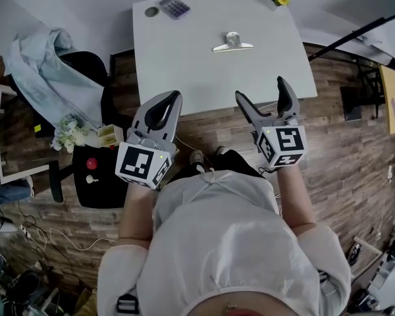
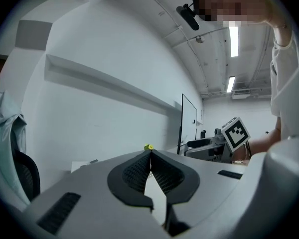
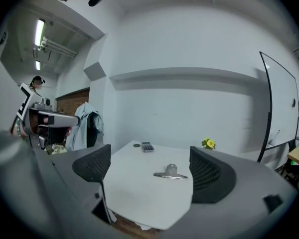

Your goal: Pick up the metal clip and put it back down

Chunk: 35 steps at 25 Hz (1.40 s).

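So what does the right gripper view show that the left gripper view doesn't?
Only the right gripper view shows the metal clip lying on the white table, the calculator behind it, and the tongs of the right gripper wide apart. Only the left gripper view shows the tongs of the left gripper closed on nothing. Both show the yellow flower and the white wall.

Bright, even indoor light falls from ceiling strip lights (image 2: 233,34), which glare white. The white table (image 1: 184,58) is evenly lit; the metal clip (image 1: 232,43) casts only a faint, soft shadow. Both gripper views bend straight lines strongly and darken to black at the corners.
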Tool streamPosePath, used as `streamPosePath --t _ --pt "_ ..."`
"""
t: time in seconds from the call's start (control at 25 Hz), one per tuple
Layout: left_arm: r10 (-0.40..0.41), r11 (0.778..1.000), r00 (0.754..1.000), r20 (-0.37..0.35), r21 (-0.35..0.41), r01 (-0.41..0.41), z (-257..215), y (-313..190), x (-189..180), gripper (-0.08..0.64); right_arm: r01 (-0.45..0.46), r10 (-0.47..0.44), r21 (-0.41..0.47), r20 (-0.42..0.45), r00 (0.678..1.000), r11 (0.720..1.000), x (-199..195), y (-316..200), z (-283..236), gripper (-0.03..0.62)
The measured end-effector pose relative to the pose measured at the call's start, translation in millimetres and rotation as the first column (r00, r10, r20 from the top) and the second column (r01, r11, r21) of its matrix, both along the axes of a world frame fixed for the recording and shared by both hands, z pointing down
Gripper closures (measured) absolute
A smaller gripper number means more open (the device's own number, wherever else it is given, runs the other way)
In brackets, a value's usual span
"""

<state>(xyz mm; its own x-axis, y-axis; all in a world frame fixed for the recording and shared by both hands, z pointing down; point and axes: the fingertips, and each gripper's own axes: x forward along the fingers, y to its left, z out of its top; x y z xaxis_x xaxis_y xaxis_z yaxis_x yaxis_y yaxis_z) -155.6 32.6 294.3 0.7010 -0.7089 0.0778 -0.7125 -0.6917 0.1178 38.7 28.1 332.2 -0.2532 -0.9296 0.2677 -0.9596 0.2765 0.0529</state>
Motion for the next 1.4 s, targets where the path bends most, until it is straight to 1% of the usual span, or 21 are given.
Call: streamPosePath --t 0.16,0.4,0.64,0.8,0.92,1.08,1.24,1.4 --pt "-0.009 1.0 1.0 -0.002 -0.018 0.009 12.2 -29.8 2.0 0.541 0.002 -0.002 -0.063 -0.002 1.0 0.998 4.6 -34.9 21.2 0.104" --pt "-0.052 0.999 0.999 0.012 -0.015 0.052 17.9 -87.0 14.3 0.541 0.023 -0.021 -0.128 0.015 1.0 0.992 19.1 -103.5 51.2 0.104" --pt "-0.079 0.996 0.997 0.015 -0.032 0.079 30.3 -160.2 37.1 0.541 0.043 -0.041 -0.229 0.014 0.999 0.972 43.1 -179.5 89.7 0.106" --pt "-0.098 0.993 0.995 0.008 -0.071 0.099 48.4 -198.6 51.9 0.541 0.047 -0.044 -0.334 0.018 0.999 0.941 55.5 -216.5 130.6 0.106" --pt "-0.112 0.988 0.993 0.031 -0.105 0.114 66.6 -217.2 59.0 0.541 0.052 -0.045 -0.415 0.026 0.999 0.909 57.5 -233.4 165.5 0.106" --pt "-0.117 0.979 0.992 0.054 -0.159 0.124 90.0 -232.3 65.5 0.541 0.026 -0.022 -0.507 0.015 1.0 0.862 60.6 -247.7 210.0 0.106" --pt "-0.121 0.972 0.991 0.064 -0.196 0.131 108.2 -242.9 71.9 0.541 -0.002 -0.005 -0.569 -0.011 1.0 0.822 64.3 -261.1 243.2 0.106" --pt "-0.121 0.963 0.989 0.08 -0.232 0.137 127.1 -247.0 74.5 0.541 -0.009 -0.006 -0.608 -0.022 1.0 0.794 60.1 -270.2 264.7 0.106"
